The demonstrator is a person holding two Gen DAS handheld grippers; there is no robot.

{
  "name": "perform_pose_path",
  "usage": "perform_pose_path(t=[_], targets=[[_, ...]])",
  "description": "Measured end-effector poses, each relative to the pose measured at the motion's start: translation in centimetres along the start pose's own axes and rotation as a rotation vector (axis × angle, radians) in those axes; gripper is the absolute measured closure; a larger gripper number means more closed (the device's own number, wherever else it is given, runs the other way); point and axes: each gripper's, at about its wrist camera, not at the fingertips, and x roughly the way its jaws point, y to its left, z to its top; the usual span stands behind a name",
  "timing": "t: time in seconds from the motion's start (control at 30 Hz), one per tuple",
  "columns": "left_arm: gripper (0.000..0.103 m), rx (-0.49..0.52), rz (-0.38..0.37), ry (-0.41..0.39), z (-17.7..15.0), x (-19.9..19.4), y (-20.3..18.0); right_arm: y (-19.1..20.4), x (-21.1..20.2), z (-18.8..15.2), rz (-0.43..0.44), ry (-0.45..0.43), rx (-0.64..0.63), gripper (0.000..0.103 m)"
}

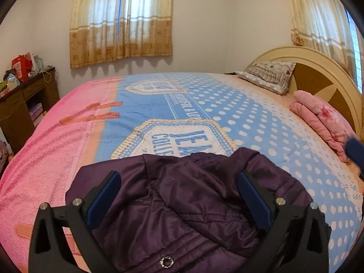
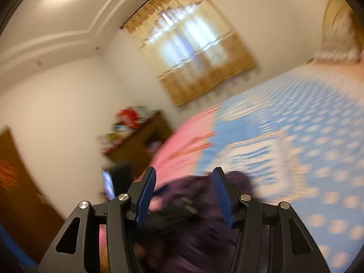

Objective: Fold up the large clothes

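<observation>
Home bedroom, made bed (image 1: 159, 104) with headboard (image 1: 318, 68), pillow (image 1: 268, 75), curtained window (image 1: 122, 20), cluttered wooden desk (image 1: 25, 95)

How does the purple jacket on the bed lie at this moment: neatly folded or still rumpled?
Rumpled, not neatly folded. The purple jacket lies bunched on the bedspread with uneven creases and overlapping layers; the open left gripper hovers over it.

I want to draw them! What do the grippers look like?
Both look alike. The left gripper and right gripper have black plastic frames with triangle-shaped holes, round silver bolts at the joints, and two long dark blue pads on the fingers. The right gripper's pads look ribbed. No cables or sleeves show.
</observation>
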Motion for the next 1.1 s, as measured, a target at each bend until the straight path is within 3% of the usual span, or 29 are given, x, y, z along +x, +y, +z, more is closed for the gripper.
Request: perform_pose_path(t=[0.1, 0.17, 0.27, 0.33, 0.43, 0.47, 0.57, 0.8, 1.1], targets=[[0.0, -0.004, 0.037, -0.019, -0.4, -0.8, 0.1, -1.8, 3.9, 1.6, 0.094, 0.037, 0.127, 0.05], [0.0, -0.031, 0.048, -0.01, -0.7, -1.0, 0.7, -3.2, 5.9, 1.9, 0.098, 0.055, 0.183, 0.05], [0.0, -0.072, 0.044, 0.001, -1.3, -0.9, 1.6, -5.3, 8.5, 1.2, 0.03, 0.123, 0.228, 0.05], [0.0, -0.081, 0.053, 0.025, -1.6, -0.2, 2.0, -6.6, 10.0, 0.3, -0.06, 0.184, 0.228, 0.05], [0.0, -0.084, 0.096, 0.077, -2.1, 1.2, 2.1, -8.9, 10.5, -1.2, -0.174, 0.22, 0.221, 0.048], [0.0, -0.081, 0.105, 0.082, -2.2, 1.4, 2.0, -9.4, 10.7, -1.6, -0.204, 0.22, 0.211, 0.043], [0.0, -0.049, 0.138, 0.1, -2.6, 2.3, 1.0, -11.4, 11.3, -2.9, -0.263, 0.244, 0.208, 0.041], [0.0, 0.004, 0.174, 0.149, -3.5, 4.3, 0.0, -14.2, 12.3, -5.0, -0.285, 0.263, 0.242, 0.04], [0.0, 0.011, 0.196, 0.16, -4.3, 4.6, -0.1, -14.5, 12.6, -6.2, -0.287, 0.246, 0.217, 0.039]])
